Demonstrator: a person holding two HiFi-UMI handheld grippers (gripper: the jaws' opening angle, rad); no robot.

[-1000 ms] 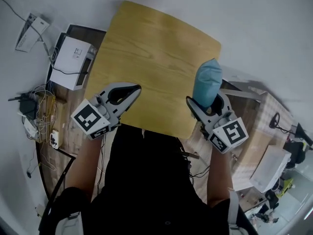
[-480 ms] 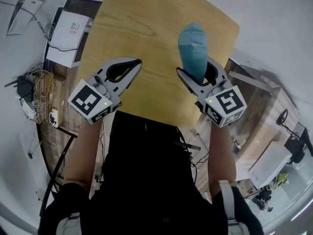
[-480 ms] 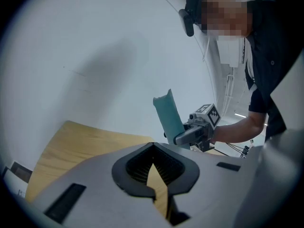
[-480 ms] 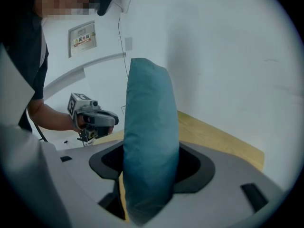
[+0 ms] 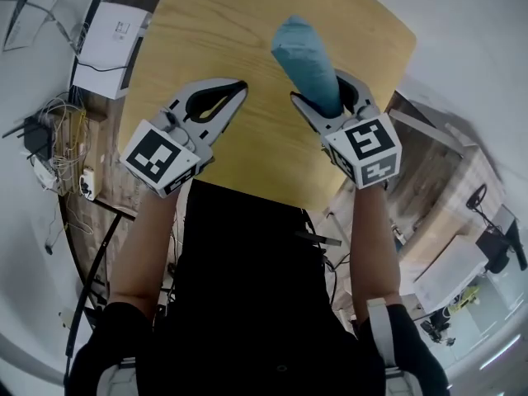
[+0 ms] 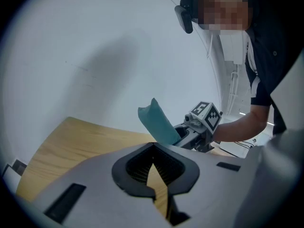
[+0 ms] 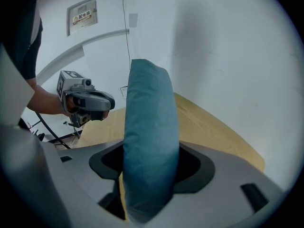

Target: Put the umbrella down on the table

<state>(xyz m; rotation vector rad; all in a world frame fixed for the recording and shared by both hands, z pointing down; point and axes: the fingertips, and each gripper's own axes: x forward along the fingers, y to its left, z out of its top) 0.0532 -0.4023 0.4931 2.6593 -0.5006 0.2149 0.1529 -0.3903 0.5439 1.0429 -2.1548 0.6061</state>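
Observation:
A folded teal umbrella [image 5: 304, 54] in its sleeve stands tilted above the light wooden table [image 5: 223, 23], held at its lower end by my right gripper [image 5: 318, 106], which is shut on it. In the right gripper view the umbrella [image 7: 149, 127] rises between the jaws and hides their tips. My left gripper [image 5: 236, 89] hovers over the table's near left part, shut with nothing in it, a hand's width from the umbrella. The left gripper view shows the umbrella [image 6: 159, 122] and the right gripper [image 6: 192, 136] beyond its closed jaws [image 6: 153, 151].
A white box-like device [image 5: 107, 35] sits on a low wooden bench left of the table, with tangled cables [image 5: 58, 139] beside it. Wooden furniture [image 5: 429, 180] stands at the right. White walls surround the table; a sign [image 7: 81, 15] hangs on one.
My right gripper has carried the umbrella leftward and farther over the table, from its right edge toward the middle. The left gripper has shifted only slightly.

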